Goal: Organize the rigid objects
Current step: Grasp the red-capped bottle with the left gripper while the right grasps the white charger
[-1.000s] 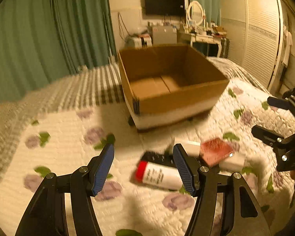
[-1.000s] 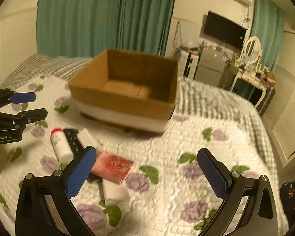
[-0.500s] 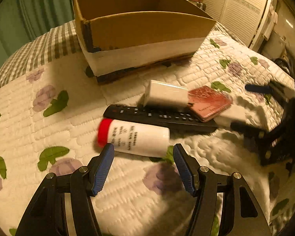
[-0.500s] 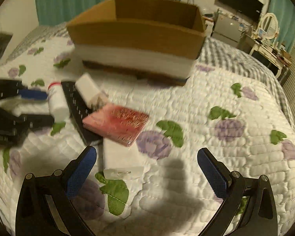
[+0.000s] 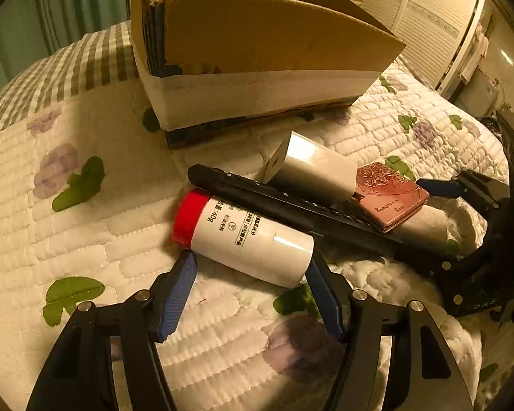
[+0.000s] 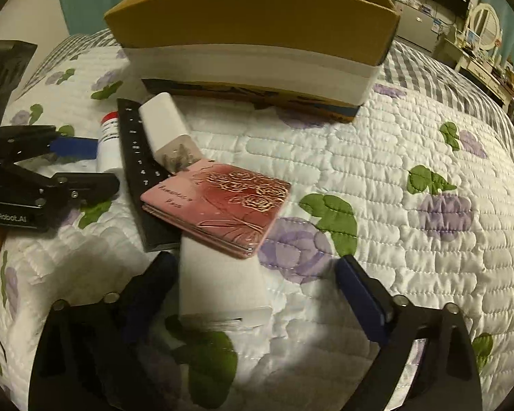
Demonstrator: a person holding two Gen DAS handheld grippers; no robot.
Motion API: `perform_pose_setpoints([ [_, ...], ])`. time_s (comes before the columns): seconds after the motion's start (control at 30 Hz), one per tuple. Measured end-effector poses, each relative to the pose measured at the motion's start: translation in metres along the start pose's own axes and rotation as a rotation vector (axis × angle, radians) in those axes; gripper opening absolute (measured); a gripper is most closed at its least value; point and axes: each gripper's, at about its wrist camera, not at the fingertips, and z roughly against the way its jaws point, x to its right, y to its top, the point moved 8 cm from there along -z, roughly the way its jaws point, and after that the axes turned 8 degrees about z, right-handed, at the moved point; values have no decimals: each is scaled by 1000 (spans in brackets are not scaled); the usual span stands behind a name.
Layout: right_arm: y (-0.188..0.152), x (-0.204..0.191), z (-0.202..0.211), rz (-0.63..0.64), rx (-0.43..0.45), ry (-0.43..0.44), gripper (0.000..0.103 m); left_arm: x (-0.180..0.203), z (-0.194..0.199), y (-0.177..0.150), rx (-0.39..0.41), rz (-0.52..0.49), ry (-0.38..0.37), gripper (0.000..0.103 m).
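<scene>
Both tools have dropped: left tool (image 5: 250,291) open at bottle (image 5: 246,236), right tool (image 6: 257,294) closing around white box (image 6: 219,284).

My left gripper (image 5: 250,275) and right gripper (image 6: 257,274) are black angular frames studded with round silver screws. My fingers (image 5: 174,294) carry ribbed blue pads. White lettering "GenRobot.AI" runs along the left gripper's side, seen from the right wrist.
</scene>
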Motion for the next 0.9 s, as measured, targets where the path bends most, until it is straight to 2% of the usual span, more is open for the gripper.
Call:
perform_pose_setpoints([
  [0.03, 0, -1, 1, 2, 3, 9, 80, 0, 1, 0, 4, -2, 0, 64],
  [0.07, 2, -6, 0, 6, 6, 16, 68, 0, 2, 0, 7, -3, -1, 63],
  [0.13, 3, -11, 1, 21, 10, 20, 49, 3, 3, 0, 13, -8, -3, 55],
  [0.17, 3, -16, 2, 30, 12, 34, 44, 3, 5, 0, 18, -15, -2, 52],
  [0.23, 3, -20, 4, 51, 17, 8, 43, 3, 12, -3, 32, -29, 14, 48],
  [0.4, 2, -23, 9, 37, 26, 8, 40, 3, 23, -4, 58, -59, 69, 51],
  [0.5, -1, -22, 12, 33, 30, 6, 40, 1, 18, -3, 22, -85, 101, 62],
  [0.57, -2, -20, 12, 32, 30, 8, 40, 1, 12, 0, 1, -101, 92, 63],
  [0.63, -4, -19, 12, 29, 29, 12, 40, -1, 6, 3, -21, -104, 81, 68],
  [0.83, -4, -19, 9, 13, 28, 37, 40, -3, -16, 18, -51, -178, 98, 73],
  [0.9, -4, -19, 7, 9, 27, 44, 40, -3, -25, 23, -51, -205, 126, 73],
])
